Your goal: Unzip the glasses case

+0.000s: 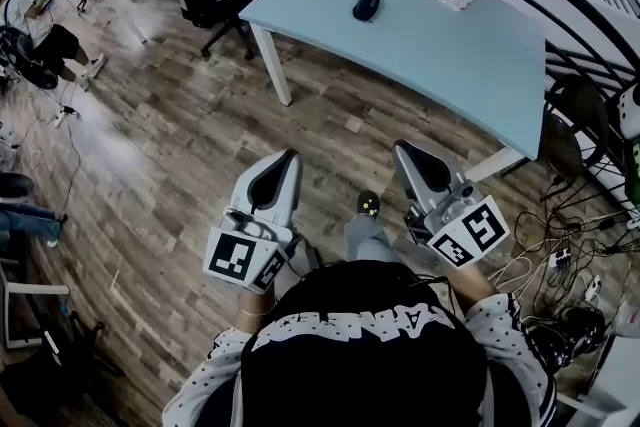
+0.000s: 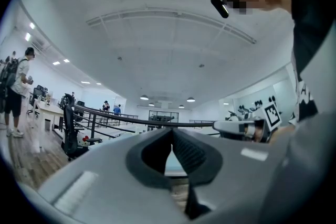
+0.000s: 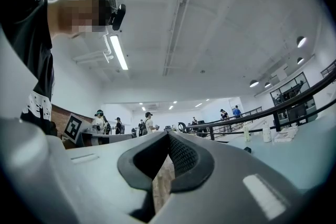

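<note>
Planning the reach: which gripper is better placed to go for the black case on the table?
Right, slightly. The right gripper stands nearer the table edge and the black case than the left gripper. Both are shut and empty.

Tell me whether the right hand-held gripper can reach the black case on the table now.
Probably not yet. The right hand-held gripper, jaws shut, is over the wooden floor, short of the table; the black case lies well in on its top. Nothing blocks the way.
</note>
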Available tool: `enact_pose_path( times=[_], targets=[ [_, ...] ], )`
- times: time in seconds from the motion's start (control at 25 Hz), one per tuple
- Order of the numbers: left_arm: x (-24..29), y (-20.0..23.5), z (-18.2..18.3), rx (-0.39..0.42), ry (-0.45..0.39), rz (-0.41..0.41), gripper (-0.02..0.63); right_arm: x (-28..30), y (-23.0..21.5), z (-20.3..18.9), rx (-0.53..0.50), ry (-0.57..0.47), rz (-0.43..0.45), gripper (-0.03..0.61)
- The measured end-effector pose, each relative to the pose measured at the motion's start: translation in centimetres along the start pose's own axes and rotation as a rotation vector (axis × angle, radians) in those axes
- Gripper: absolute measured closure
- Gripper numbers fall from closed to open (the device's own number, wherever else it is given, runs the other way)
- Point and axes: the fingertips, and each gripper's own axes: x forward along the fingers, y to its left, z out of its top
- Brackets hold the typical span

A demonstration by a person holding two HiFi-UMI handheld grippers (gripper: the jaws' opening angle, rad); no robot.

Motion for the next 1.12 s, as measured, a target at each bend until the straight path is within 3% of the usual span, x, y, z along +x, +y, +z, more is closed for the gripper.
enact_pose_path(
  times=[1.12],
  targets=[
    [17.0, 10.0, -0.2, 0.049, 0.057, 0.128, 0.614, 12.4, -19.6, -0.5, 0.095, -0.037, 0.013, 0.584]
  ],
)
